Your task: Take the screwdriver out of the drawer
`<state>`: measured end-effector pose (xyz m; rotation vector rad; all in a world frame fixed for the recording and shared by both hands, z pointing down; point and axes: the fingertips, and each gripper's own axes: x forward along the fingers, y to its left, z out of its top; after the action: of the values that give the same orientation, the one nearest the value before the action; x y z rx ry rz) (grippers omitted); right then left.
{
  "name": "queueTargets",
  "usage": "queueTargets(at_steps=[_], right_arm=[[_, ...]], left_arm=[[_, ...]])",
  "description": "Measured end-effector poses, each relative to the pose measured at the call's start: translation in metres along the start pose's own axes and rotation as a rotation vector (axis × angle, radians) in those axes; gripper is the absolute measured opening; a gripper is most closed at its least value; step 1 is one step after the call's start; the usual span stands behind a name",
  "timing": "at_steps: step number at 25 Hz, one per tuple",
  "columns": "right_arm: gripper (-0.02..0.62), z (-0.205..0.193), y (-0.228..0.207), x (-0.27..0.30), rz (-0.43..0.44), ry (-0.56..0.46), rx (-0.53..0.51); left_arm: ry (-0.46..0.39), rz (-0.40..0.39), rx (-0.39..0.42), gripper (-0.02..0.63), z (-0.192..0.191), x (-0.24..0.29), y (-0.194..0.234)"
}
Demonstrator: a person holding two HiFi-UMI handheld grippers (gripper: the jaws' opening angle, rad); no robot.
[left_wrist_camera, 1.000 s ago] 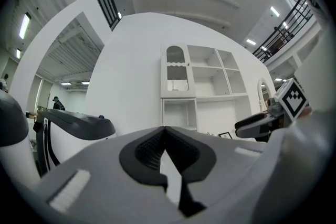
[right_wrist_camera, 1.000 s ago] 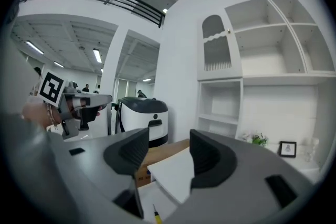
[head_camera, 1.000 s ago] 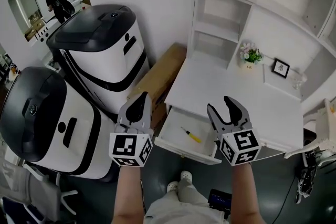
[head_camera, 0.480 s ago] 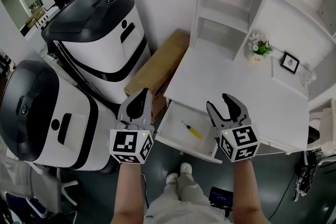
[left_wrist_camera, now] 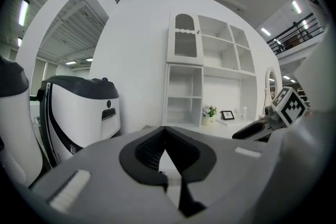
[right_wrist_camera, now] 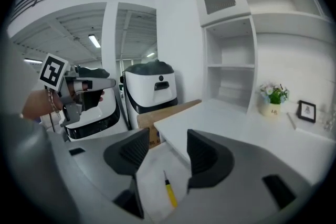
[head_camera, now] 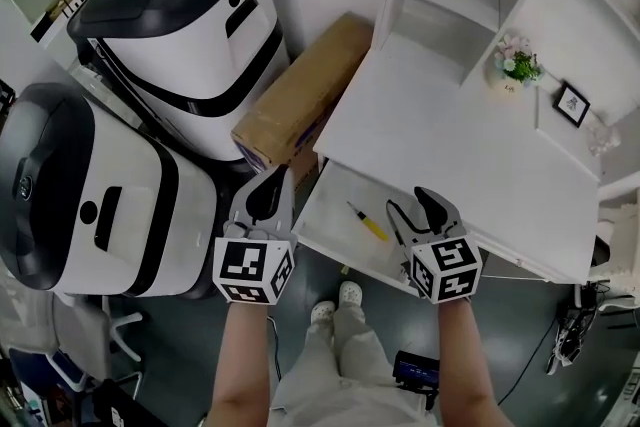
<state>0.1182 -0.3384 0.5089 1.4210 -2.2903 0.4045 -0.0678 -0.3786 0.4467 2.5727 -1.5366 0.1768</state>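
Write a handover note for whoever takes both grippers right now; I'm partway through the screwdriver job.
Left gripper: jaws together, empty, held left of the drawer.
Right gripper: jaws apart, empty, over the drawer's right part, aimed at the screwdriver, not touching it.
Screwdriver: yellow handle, lying on the floor of the open drawer under the white desk.
Done: drawer is open, right gripper lined up.
Left: lower the right gripper, close on the handle, lift it out.
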Motion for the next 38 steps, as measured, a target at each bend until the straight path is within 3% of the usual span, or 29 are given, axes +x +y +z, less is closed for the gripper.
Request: queueTargets(at_steps=[10, 27, 38], right_arm=[[0.217, -0.085, 0.004, 0.049, 0.087, 0.21, 0.013], [0.216, -0.215, 0.01, 0.13, 0.237, 0.618, -0.06], [0.196, -0.273, 0.014, 0.161, 0.223, 0.796, -0.078]], left_arm=[[0.116, 0.026, -0.053, -0.005, -0.06, 0.006, 0.009], [0.227, 0.06, -0.066, -0.005, -0.103, 0.019, 0.035], [0.241, 0.055, -0.065, -0.005, -0.112, 0.026, 0.044]])
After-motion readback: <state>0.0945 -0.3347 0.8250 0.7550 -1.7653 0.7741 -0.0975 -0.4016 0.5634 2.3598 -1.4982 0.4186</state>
